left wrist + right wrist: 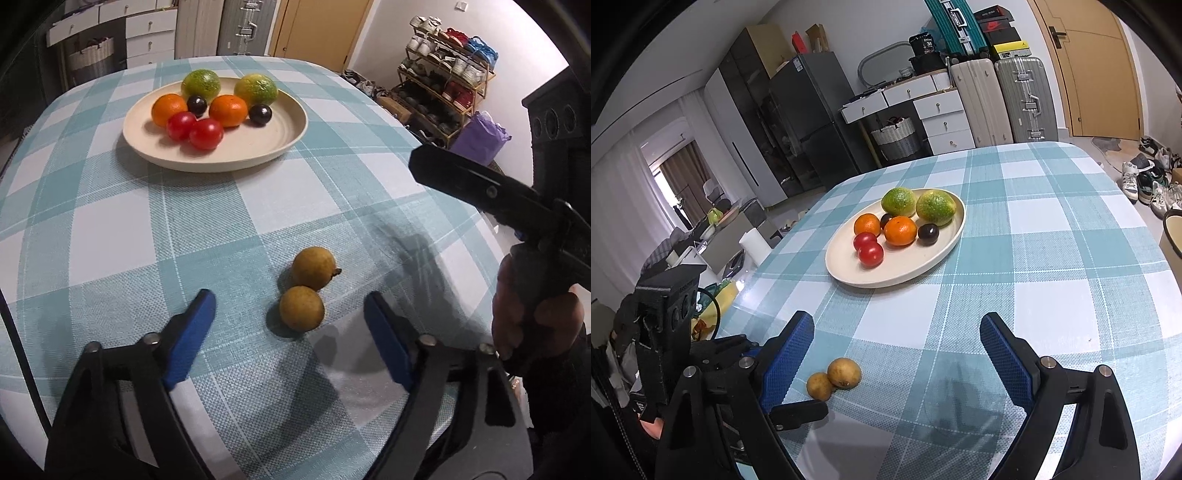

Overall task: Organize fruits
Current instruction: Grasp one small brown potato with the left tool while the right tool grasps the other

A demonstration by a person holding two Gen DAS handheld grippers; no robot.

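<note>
Eight fruits on round cream plate (pixel 288 142); two brownish-yellow round fruits (pixel 301 308) (touching) left; both grippers spread, empty.

A wooden door (pixel 1097 70) stands in a white wall, with two upright suitcases (pixel 1001 99) and a white drawer unit (pixel 942 118) beside it. A dark fridge (pixel 809 118) stands farther left. A shoe rack (pixel 443 85) lines another wall.

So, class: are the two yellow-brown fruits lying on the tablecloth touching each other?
Touching. The left wrist view shows the nearer fruit pressed against the farther fruit with no cloth between them; the right wrist view agrees.
</note>
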